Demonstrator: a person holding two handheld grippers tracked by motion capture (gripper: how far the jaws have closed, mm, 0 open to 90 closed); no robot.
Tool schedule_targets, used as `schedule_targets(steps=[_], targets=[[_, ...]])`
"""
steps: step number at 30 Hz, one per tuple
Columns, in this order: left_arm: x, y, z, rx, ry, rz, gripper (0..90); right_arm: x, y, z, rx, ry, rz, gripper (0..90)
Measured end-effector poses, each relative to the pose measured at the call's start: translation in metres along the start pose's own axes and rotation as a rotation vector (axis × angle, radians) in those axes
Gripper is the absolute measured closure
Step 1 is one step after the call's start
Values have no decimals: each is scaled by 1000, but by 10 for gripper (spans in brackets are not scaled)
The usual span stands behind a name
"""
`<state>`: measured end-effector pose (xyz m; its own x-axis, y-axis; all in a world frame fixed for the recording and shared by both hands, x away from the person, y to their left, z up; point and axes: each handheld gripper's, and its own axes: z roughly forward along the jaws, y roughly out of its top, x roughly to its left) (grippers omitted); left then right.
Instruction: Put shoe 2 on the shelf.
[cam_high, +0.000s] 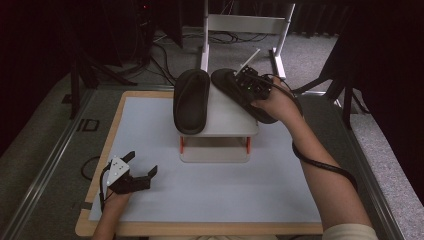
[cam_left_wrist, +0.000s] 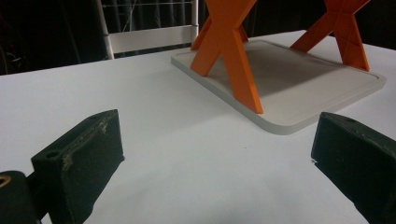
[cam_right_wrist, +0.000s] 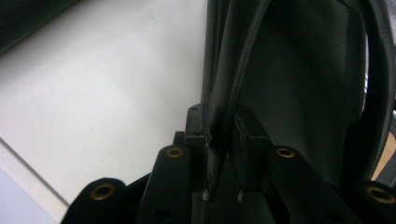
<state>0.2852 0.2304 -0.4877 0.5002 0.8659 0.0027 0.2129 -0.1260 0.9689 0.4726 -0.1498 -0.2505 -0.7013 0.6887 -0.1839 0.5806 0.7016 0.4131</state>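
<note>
The right claw (cam_high: 253, 86) pinches the rim of the right slipper (cam_high: 235, 90), which lies tilted across the far right corner of the small rack (cam_high: 225, 120). Just left of it, the other slipper (cam_high: 191, 100) rests on the rack top. The left claw (cam_high: 137, 167) hovers open and empty over the near left surface (cam_high: 210, 195).

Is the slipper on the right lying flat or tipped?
Tipped: the right slipper leans slanted over the rack's edge, its rim pinched in the right tongs.

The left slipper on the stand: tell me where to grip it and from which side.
Grip the left slipper by its near raised side rim, at the end overhanging the stand, coming from the person's side with the open left hand-held gripper. The rim looks thin enough to pinch.
</note>
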Motion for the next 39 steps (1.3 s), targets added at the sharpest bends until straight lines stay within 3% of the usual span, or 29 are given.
schedule_targets(steps=[3, 8, 14, 16, 20, 22, 24, 29, 36, 39], targets=[[0, 0, 0, 0, 0, -1, 26, 2, 0, -3, -8, 6, -11, 695], [0, 0, 0, 0, -1, 1, 26, 0, -4, -17, -42, -11, -16, 687], [0, 0, 0, 1, -1, 1, 26, -15, -22, -37, -71, -42, -5, 780], [0, 0, 0, 2, 0, 0, 26, -23, -32, -43, -74, -52, 3, 877], [0, 0, 0, 3, 0, 0, 26, -39, -49, -49, -69, -91, 27, 900], [0, 0, 0, 3, 1, -3, 26, -50, -60, -50, -76, -99, 61, 900], [0, 0, 0, 2, 1, -3, 26, -54, -64, -49, -80, -105, 70, 900], [0, 0, 0, 3, 1, -3, 26, -79, -89, -30, -89, -141, 148, 900], [0, 0, 0, 4, 1, -2, 26, -90, -106, 5, -93, -150, 205, 900], [0, 0, 0, 4, 1, -4, 26, -88, -109, 16, -100, -126, 204, 900]])
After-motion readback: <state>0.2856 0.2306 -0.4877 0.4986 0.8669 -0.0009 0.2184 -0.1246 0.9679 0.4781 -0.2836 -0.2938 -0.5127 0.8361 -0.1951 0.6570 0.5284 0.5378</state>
